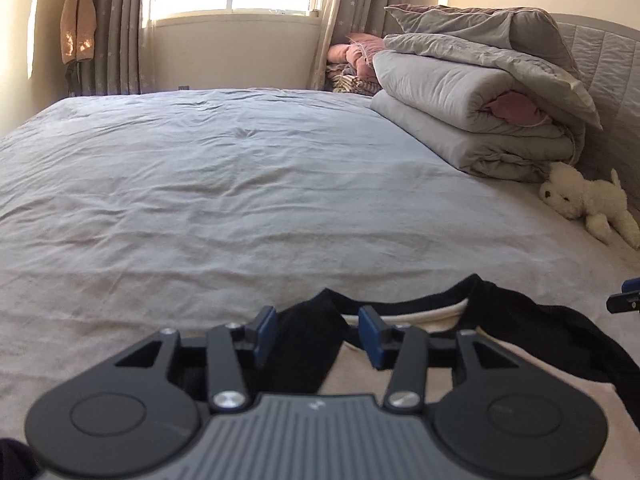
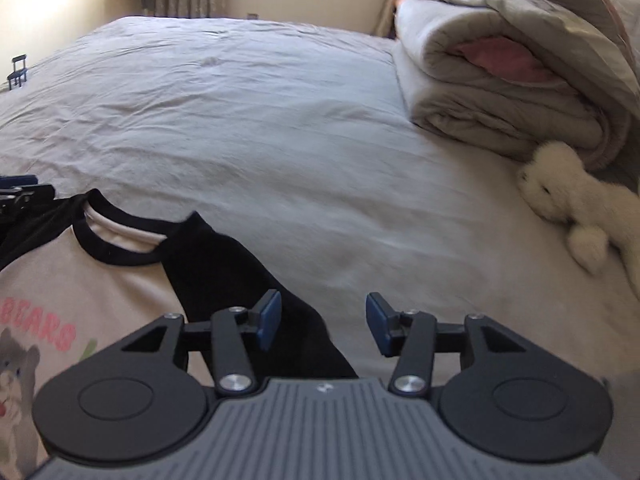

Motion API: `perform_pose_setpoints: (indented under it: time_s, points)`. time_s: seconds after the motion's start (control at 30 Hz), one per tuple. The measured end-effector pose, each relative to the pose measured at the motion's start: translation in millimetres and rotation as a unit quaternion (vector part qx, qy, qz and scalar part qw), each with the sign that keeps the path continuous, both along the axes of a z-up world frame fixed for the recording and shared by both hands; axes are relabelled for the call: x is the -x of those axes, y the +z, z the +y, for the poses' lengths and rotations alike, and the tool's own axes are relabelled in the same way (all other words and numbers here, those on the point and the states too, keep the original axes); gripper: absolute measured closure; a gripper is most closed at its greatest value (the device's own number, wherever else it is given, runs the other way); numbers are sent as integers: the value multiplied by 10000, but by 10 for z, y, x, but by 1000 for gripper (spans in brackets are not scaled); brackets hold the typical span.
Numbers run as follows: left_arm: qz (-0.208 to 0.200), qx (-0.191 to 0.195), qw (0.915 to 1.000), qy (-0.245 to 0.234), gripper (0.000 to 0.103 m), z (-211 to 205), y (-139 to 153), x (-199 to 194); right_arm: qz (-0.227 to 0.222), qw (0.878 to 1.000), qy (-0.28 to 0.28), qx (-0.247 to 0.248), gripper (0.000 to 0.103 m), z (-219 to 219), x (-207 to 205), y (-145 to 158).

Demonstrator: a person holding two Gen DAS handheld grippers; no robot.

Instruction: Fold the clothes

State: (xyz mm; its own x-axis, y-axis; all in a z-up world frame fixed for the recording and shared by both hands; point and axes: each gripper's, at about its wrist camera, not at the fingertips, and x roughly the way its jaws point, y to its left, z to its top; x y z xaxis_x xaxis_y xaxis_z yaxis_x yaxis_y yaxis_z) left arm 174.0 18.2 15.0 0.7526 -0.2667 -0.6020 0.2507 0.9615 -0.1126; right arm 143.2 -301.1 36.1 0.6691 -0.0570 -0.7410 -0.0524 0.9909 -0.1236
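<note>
Cream T-shirt [image 2: 52,280] with black collar and sleeves, bear print and pink lettering, lies flat at near edge of bed [image 1: 224,184]. Left tongs [image 1: 318,336] above its collar and left shoulder, pads parted, gripping nothing. Right tongs [image 2: 320,322] over the black right sleeve, likewise parted and empty. Folded grey duvet [image 1: 472,112] and white plush dog [image 1: 580,200] far right.

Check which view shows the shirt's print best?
Right wrist. The shirt lies flat on the bed, its print showing pink lettering and a bear. The left wrist view shows only collar and black sleeves; no print is visible there.
</note>
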Motion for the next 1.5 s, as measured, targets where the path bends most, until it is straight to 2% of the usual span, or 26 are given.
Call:
perform_pose_setpoints:
  time_s: [0.17, 0.3, 0.43, 0.7, 0.93, 1.0, 1.03, 1.1, 1.13, 1.17, 1.5]
  points:
    - [231, 139, 9995, -141, 55, 43, 126, 337, 508, 9974, -515, 13, 52, -294, 378, 77]
    - [381, 183, 9988, -266, 54, 27, 158, 609, 801, 9948, -633, 39, 52, -349, 686, 59]
    - [508, 190, 9973, -488, 54, -48, 177, 847, 931, 9948, -402, -42, 52, -288, 1018, 90]
    - [653, 264, 9948, -735, 54, -271, 192, 1229, 921, 9952, 313, 74, 61, 24, 1414, 161]
    - [857, 396, 9910, -948, 54, -538, 210, 1363, 1236, 9907, 328, 462, 61, 95, 1534, -38]
    - [944, 567, 9890, -983, 54, -613, 212, 1380, 1358, 9891, 317, 476, 62, 75, 1564, -139]
    - [988, 648, 9878, -1015, 54, -656, 209, 1396, 1406, 9883, 298, 515, 66, 67, 1585, -183]
    - [1053, 723, 9855, -1115, 54, -758, 200, 1428, 1495, 9864, 223, 649, 82, 41, 1621, -258]
    - [1060, 719, 9844, -1209, 54, -827, 190, 1446, 1538, 9852, 161, 743, 95, 19, 1632, -289]
    - [1068, 715, 9831, -1304, 54, -896, 180, 1464, 1544, 9849, 104, 774, 101, -16, 1645, -286]
    - [987, 468, 9604, -2565, 54, -1889, 11, 1626, 989, 9913, -442, 748, 102, -491, 1800, 235]
